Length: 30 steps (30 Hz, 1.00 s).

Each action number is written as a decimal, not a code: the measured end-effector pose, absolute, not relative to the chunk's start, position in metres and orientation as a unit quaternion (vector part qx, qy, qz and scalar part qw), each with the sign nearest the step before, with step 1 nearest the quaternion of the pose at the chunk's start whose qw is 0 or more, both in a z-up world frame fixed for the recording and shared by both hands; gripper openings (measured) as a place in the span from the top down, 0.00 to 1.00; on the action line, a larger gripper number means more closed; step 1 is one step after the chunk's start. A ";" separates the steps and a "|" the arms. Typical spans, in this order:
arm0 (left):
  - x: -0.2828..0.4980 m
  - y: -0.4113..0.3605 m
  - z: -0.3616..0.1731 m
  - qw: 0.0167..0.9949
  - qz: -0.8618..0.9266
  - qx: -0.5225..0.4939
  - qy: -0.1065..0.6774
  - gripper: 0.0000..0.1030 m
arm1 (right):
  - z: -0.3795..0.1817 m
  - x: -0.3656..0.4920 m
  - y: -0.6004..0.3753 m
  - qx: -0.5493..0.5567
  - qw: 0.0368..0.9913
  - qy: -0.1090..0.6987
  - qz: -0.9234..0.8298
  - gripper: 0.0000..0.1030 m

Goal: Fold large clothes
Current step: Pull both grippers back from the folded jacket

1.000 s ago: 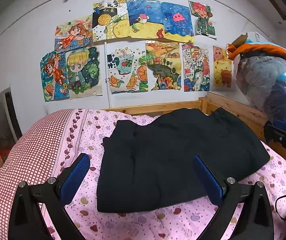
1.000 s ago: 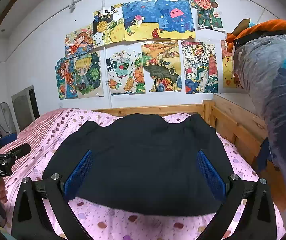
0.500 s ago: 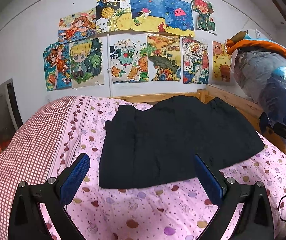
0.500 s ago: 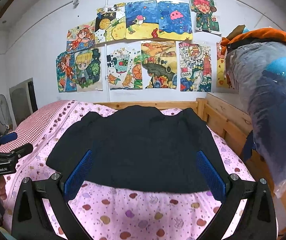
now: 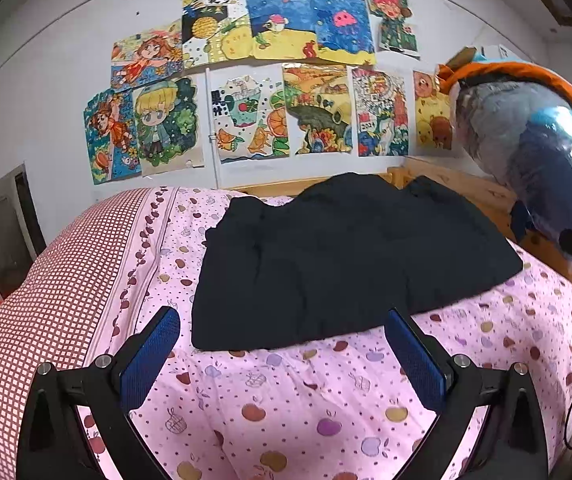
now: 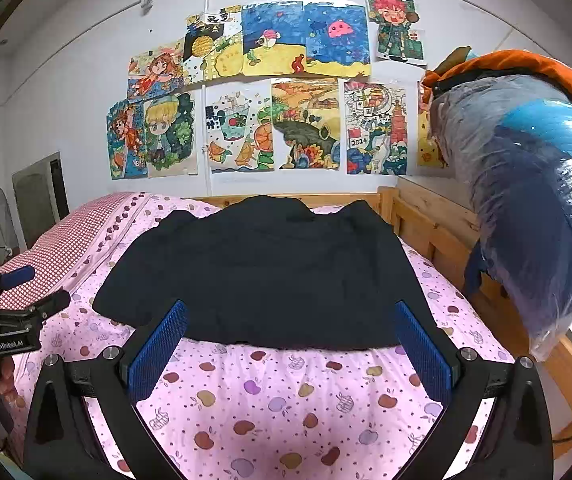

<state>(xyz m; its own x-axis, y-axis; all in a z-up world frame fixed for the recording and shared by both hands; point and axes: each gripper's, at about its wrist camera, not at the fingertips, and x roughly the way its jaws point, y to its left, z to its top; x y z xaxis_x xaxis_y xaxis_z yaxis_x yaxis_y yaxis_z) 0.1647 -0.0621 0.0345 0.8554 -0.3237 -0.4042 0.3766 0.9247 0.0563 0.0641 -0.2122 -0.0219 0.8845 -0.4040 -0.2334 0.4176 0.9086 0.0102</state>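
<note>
A large black garment [image 5: 342,264] [image 6: 266,272] lies spread flat on a pink bed sheet [image 5: 310,400] [image 6: 286,400] printed with apples. Its hem faces me and its collar points to the wall. My left gripper [image 5: 282,352] is open, held above the sheet a little short of the hem, with nothing between its blue pads. My right gripper [image 6: 286,344] is open too, its fingertips level with the near hem and apart from the cloth. In the right wrist view the left gripper [image 6: 10,312] shows at the far left, with a hand on it.
A wooden bed frame [image 6: 438,224] runs along the right side and the head. Bagged clothes [image 6: 526,200] hang over the right rail. A red checked blanket [image 5: 46,300] covers the bed's left side. Drawings [image 5: 278,80] fill the wall behind.
Both grippers have pulled back and risen from the garment; more pink sheet now shows before the hem. The garment has not moved. Both stay open.
</note>
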 end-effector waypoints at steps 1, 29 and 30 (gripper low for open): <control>0.162 -0.063 0.034 0.961 -0.184 0.070 0.194 0.00 | -0.022 0.064 -0.213 0.030 0.970 0.114 -0.212 0.02; 0.136 -0.055 0.017 0.955 -0.222 0.075 0.185 0.00 | -0.065 0.051 -0.189 0.010 0.965 0.118 -0.234 0.02; 0.136 -0.056 0.015 0.954 -0.220 0.075 0.187 0.00 | -0.067 0.051 -0.190 0.011 0.965 0.119 -0.234 0.02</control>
